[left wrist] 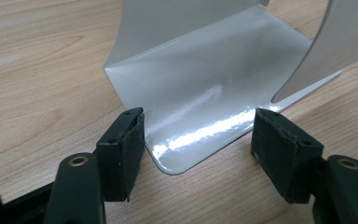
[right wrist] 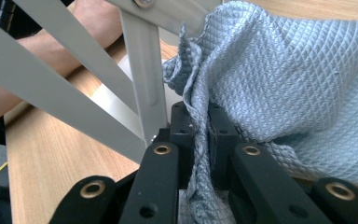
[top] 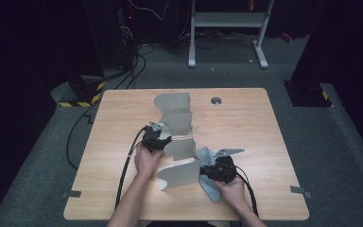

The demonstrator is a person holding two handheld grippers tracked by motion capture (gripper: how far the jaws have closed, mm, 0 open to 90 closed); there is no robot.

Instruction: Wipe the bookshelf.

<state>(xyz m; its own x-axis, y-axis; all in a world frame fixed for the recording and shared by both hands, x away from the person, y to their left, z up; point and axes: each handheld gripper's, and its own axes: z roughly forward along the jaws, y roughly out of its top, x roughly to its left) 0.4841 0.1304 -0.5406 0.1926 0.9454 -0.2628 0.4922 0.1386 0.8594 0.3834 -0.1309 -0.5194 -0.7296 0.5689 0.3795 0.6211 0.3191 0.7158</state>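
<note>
my right gripper (right wrist: 200, 135): jaws clamped on blue-grey cloth (right wrist: 289, 79), near right of counter (top: 246, 118) | my left gripper (left wrist: 198, 144): jaws open astride base of grey metal rack (left wrist: 205, 88), mid-counter

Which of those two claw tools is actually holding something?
The right gripper: its jaws are shut on the blue cloth. The left gripper stands open around the grey rack's base.
</note>
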